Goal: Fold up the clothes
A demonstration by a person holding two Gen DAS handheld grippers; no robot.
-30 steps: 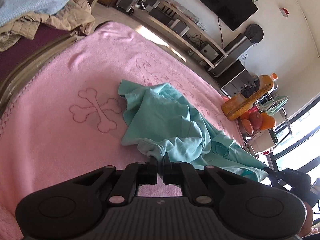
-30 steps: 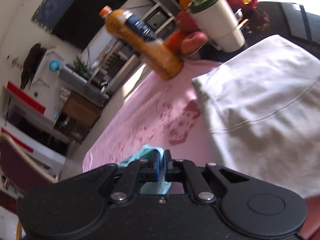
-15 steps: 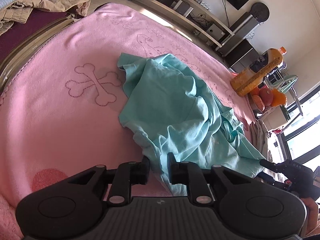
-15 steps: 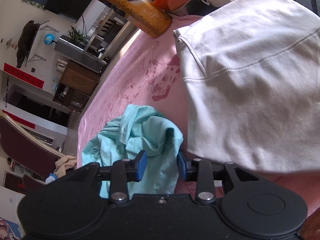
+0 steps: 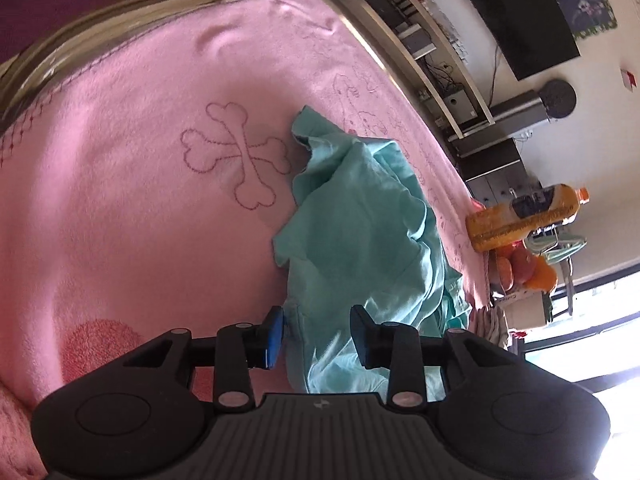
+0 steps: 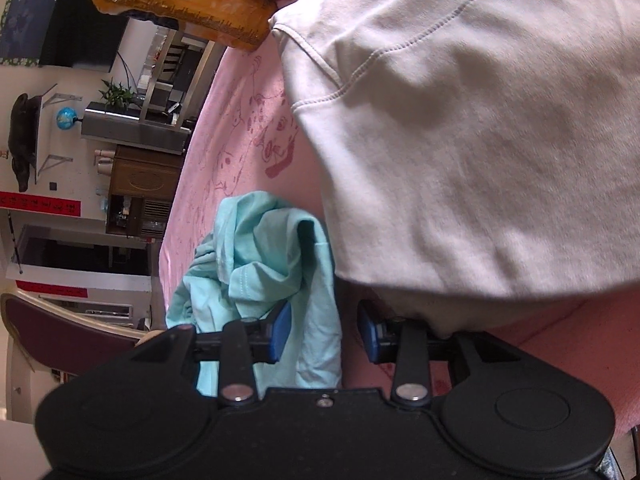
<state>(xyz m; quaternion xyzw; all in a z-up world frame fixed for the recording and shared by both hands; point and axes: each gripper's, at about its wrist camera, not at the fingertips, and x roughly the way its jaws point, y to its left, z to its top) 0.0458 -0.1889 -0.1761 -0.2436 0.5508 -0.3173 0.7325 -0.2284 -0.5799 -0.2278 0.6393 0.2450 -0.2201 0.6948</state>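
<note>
With both the left tongs [image 5: 317, 336] and right tongs [image 6: 323, 332] wide apart, the light, limp teal shirt [image 5: 360, 216] lies crumpled at frame centre on the pink blanket [image 5: 140, 200]; grip a hem edge.

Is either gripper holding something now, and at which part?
Nothing is held. The left gripper and right gripper are both open, with the teal shirt lying loose between their fingers.

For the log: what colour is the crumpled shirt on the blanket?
Teal crumpled cotton shirt, clearest in the left wrist view.
</note>
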